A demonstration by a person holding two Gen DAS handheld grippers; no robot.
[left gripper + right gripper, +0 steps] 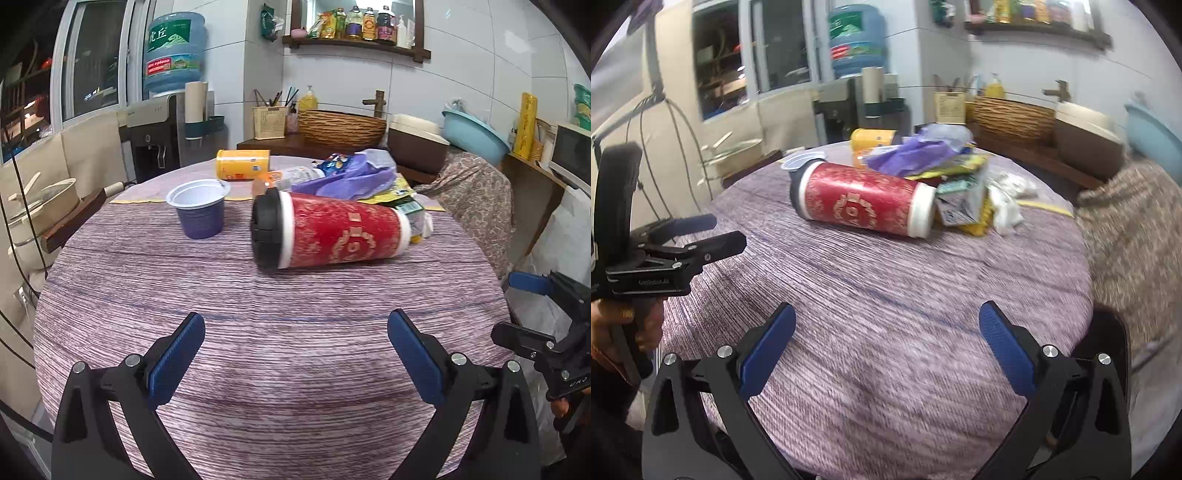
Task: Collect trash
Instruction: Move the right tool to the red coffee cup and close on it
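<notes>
Purple tablecloth (258,350) bare near edge; red cup (332,232) lying beyond; both grippers' jaws spread, empty.

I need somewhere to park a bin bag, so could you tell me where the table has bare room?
The near half of the tablecloth, between both open grippers and the red cup, is bare. Behind it, wrappers crowd together.
</notes>
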